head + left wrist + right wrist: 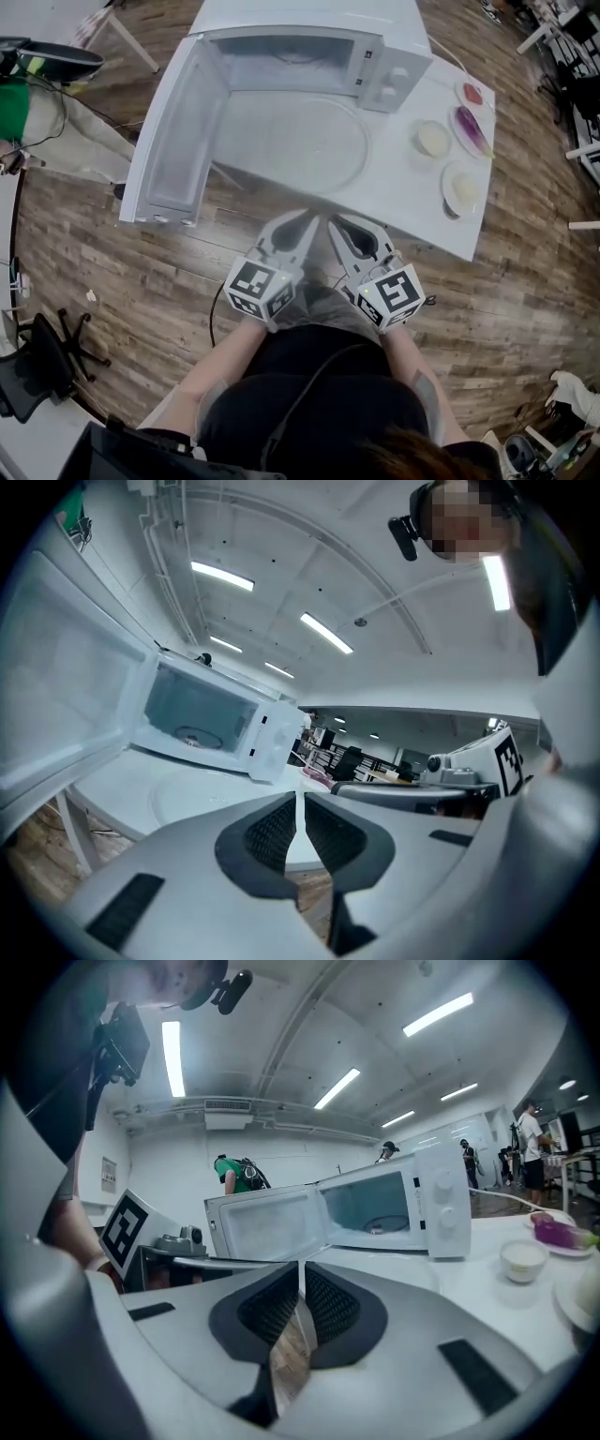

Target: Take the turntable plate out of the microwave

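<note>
The white microwave [319,56] stands on the white table [412,211] with its door [173,141] swung wide to the left. The clear glass turntable plate [314,145] lies flat on the table in front of the oven's mouth; in the left gripper view the plate [211,794] shows faintly. Inside the cavity only a roller ring [384,1225] is visible. My left gripper [305,217] and right gripper [336,222] hover side by side off the table's near edge, close to the person's body. Both are shut with nothing between their pads.
At the table's right end sit a small bowl [432,138], a plate with a purple vegetable [472,131], a plate with something red [472,94] and another plate [463,188]. An office chair [42,361] stands on the wood floor at the left.
</note>
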Motion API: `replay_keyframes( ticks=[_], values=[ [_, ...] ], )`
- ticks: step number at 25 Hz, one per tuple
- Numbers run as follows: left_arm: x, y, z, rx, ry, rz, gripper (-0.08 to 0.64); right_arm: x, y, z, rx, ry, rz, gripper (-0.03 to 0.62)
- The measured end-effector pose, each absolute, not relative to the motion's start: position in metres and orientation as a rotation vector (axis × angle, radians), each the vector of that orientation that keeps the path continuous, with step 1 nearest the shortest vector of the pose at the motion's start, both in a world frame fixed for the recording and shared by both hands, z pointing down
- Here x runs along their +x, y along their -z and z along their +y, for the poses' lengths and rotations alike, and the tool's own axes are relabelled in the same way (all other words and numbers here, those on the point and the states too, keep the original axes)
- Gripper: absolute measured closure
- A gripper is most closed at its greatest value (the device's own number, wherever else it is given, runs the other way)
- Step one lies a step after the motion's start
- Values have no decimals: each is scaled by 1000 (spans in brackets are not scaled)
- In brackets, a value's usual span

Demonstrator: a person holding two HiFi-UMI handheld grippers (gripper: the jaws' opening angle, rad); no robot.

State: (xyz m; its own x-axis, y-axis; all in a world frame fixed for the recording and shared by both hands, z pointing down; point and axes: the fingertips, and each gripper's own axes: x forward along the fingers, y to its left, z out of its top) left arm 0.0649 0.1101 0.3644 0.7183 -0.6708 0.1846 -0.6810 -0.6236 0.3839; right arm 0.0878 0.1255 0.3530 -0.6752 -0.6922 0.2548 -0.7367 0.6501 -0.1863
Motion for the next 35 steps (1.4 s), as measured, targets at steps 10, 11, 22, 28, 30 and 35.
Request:
replay_keyframes(
  ticks=[10, 11, 22, 28, 30, 35],
  values=[
    [57, -331, 103, 2570, 9, -1113, 522, 83, -329, 123, 1188, -328, -2742, 552],
    [56, -329, 102, 2576, 13, -1119, 522, 83, -327, 122, 1191, -321, -2745, 552],
    [40, -324, 100, 2564, 13, -1168, 522, 73, -322, 117, 1204, -295, -2737, 552],
    [36, -331, 100, 2535, 5, -1167, 522, 72, -327, 118, 1206, -319, -2732, 555],
    [37, -334, 102, 2534, -8, -1155, 522, 73, -330, 119, 1220, -338, -2726, 557],
    [36, -343, 103, 2506, -31, -1144, 522, 74, -335, 121, 1227, -372, -2719, 558]
  ],
)
